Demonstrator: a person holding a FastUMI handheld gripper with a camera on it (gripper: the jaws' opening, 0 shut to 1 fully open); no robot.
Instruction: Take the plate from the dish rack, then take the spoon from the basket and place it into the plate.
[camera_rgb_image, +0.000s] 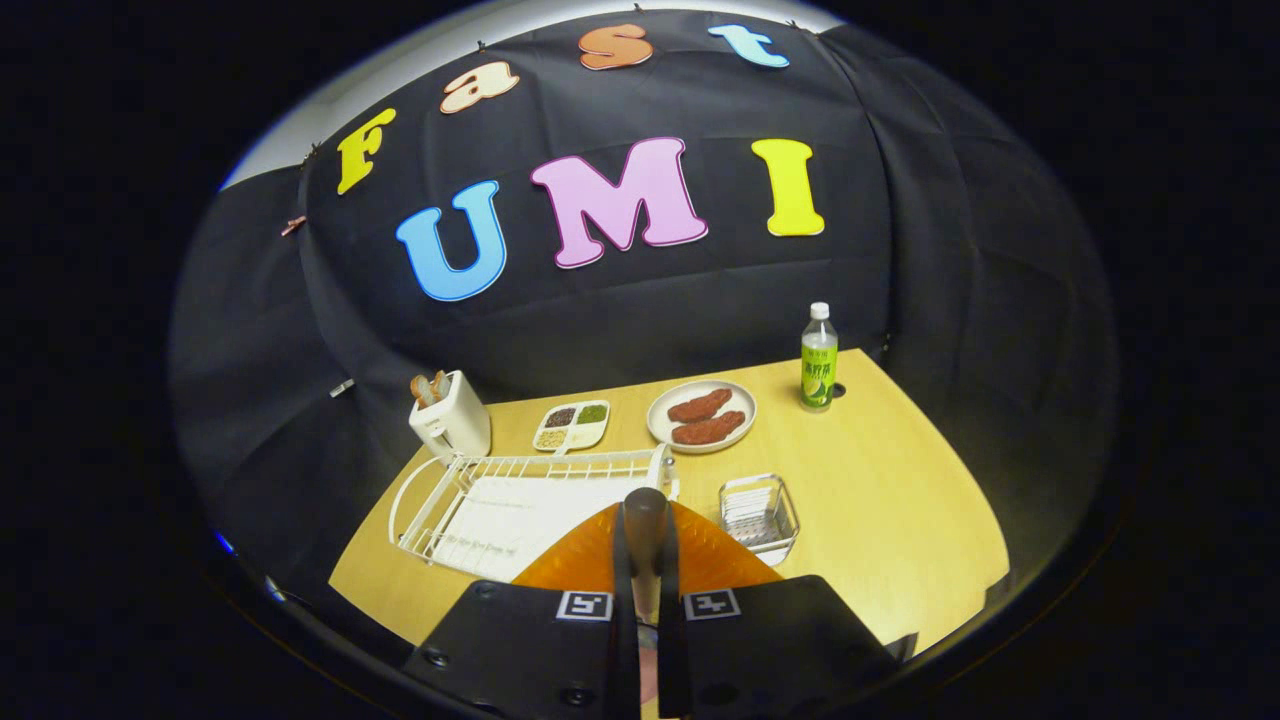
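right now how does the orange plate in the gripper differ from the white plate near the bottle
The orange plate is held on edge between the shut fingers of the gripper, lifted above the dish rack; the white plate lies flat on the table, beyond the basket. The orange plate carries nothing; the white plate holds two brown food pieces. Both look round.

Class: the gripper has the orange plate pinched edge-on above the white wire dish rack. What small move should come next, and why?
Probably carry the orange plate over to bare wooden table and lower it flat. The gripper is shut on its rim, with the plate lifted over the white wire dish rack. The small clear wire basket must be visited next, so the fingers need freeing first.
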